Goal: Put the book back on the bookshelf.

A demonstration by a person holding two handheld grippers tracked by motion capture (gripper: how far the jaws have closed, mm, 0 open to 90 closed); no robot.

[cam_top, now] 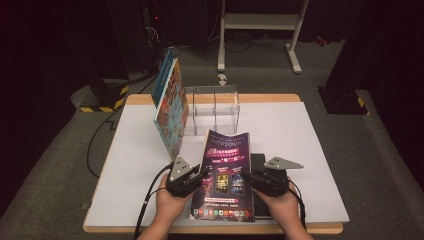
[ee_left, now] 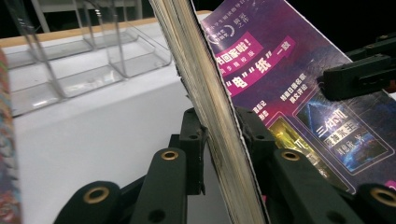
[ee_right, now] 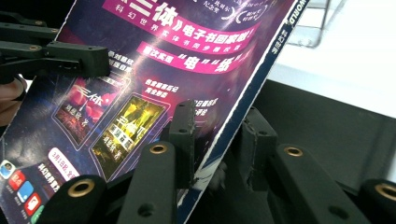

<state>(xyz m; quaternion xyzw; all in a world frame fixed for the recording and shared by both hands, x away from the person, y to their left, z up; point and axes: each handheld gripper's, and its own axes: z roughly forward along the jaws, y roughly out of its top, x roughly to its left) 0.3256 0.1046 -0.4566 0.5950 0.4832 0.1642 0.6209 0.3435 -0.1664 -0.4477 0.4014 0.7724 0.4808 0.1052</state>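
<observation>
Two hand-held black grippers grip one thick purple-covered magazine with pink title bands (cam_top: 226, 172), one at each long edge. The left gripper (cam_top: 200, 176) sits at the magazine's page edge; in the left gripper view its jaws are pressed onto the stack of pages, one pad on the underside, the other on the printed cover. The right gripper (cam_top: 251, 179) sits at the magazine's spine edge; in the right gripper view its jaws straddle the blue-and-white spine (ee_right: 243, 112), one pad on the cover and one behind it, pinching the magazine.

The magazine is held at the near middle of the white rectangular tabletop (cam_top: 300, 150), its far end raised and its near end close to the table's front edge. A flat black slab (cam_top: 260, 162) lies on the table under the magazine's right side, partly covered by it. A clear acrylic divided holder (cam_top: 215, 107) stands beyond the magazine's far end, near the table's back edge. A colourful patterned book with a blue spine (cam_top: 172, 107) stands tilted just left of that holder, beyond the magazine's left corner. The person's hands (cam_top: 167, 207) come in below the magazine's near end.
</observation>
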